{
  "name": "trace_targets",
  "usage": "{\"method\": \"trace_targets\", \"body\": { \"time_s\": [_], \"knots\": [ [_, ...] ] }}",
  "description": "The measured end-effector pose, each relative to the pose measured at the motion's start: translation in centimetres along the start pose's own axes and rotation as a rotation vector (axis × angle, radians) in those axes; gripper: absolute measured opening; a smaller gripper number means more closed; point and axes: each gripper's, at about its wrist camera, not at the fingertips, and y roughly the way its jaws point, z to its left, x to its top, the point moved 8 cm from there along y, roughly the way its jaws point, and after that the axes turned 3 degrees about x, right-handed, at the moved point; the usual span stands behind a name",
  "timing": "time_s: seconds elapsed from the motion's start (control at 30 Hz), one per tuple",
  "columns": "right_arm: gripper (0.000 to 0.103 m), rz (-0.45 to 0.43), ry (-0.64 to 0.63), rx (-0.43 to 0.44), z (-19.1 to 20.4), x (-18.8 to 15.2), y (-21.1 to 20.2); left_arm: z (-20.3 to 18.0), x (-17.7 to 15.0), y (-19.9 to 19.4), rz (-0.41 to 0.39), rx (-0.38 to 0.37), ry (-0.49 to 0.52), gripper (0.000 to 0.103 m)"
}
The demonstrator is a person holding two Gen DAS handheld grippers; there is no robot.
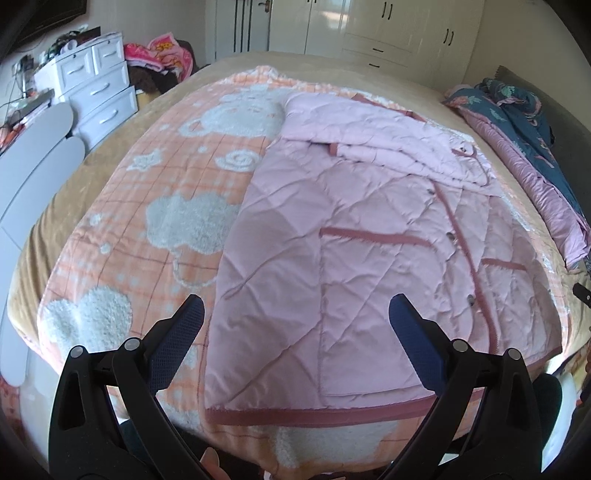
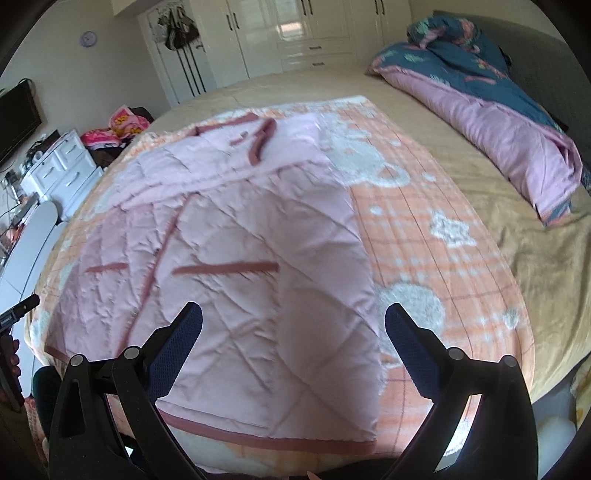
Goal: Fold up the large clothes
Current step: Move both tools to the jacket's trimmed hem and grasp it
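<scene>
A large pink quilted robe point(image 1: 332, 229) with dark pink trim lies spread on an orange and white patterned blanket point(image 1: 155, 192) on the bed. Both sleeves look folded in across its upper part. My left gripper point(image 1: 295, 314) is open and empty, held above the robe's lower hem near the bed's front edge. In the right wrist view the same robe point(image 2: 236, 251) lies flat on the blanket point(image 2: 436, 236). My right gripper point(image 2: 293, 321) is open and empty above the robe's lower right part. The left gripper's tip point(image 2: 18, 314) shows at the left edge.
A rolled blue and pink duvet point(image 2: 487, 110) lies at the bed's right side. A white drawer unit point(image 1: 99, 88) and a pile of pink clothes point(image 1: 166, 55) stand left of the bed. White wardrobes point(image 2: 295, 33) line the far wall.
</scene>
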Motion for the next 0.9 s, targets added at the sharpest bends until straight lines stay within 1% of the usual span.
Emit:
{"method": "trace_targets", "body": {
  "time_s": [0.17, 0.37, 0.6, 0.8, 0.9],
  "knots": [
    [0.099, 0.066, 0.035, -0.015, -2.2, -2.5, 1.4, 2.0, -1.1, 0.7, 0.020, 0.017, -0.012, 0.094],
    [0.099, 0.128, 0.062, -0.003, -3.1, -5.6, 2.5, 3.9, -2.7, 1.4, 0.050, 0.011, -0.034, 0.094],
    [0.099, 0.179, 0.071, 0.026, -2.5, -8.4, 3.3, 5.1, -5.3, 2.6, 0.109, -0.041, -0.073, 0.094],
    [0.099, 0.181, 0.118, 0.043, -2.7, -9.3, 3.4, 4.3, -7.1, 3.8, 0.151, -0.128, -0.092, 0.094],
    [0.099, 0.179, 0.130, 0.049, -2.7, -9.5, 3.4, 4.0, -7.4, 4.2, 0.159, -0.141, -0.096, 0.094]
  ]
}}
